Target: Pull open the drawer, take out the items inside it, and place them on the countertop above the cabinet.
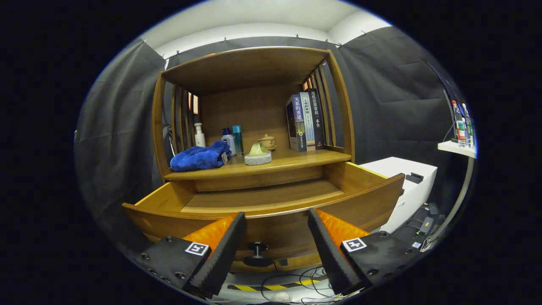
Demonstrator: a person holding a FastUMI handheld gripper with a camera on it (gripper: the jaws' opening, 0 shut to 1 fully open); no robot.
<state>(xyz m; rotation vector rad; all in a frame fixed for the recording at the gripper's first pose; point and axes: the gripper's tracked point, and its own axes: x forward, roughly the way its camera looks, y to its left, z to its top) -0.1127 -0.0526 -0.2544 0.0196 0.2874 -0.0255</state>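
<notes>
Your fingers (277,237) stand wide, holding nothing, the knob (257,248) between them. The drawer (262,199) beyond looks bare (towel (200,156) already up top), so lift clear.

Handheld two-finger gripper (277,220), fingers (220,250) spread wide apart, holding nothing, pointing forward and level, both tips free

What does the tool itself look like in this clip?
The tool has two wedge-shaped fingers tapering toward the drawer knob. Each sits on a black block with visible screws and carries a small square black-and-white marker.
</notes>
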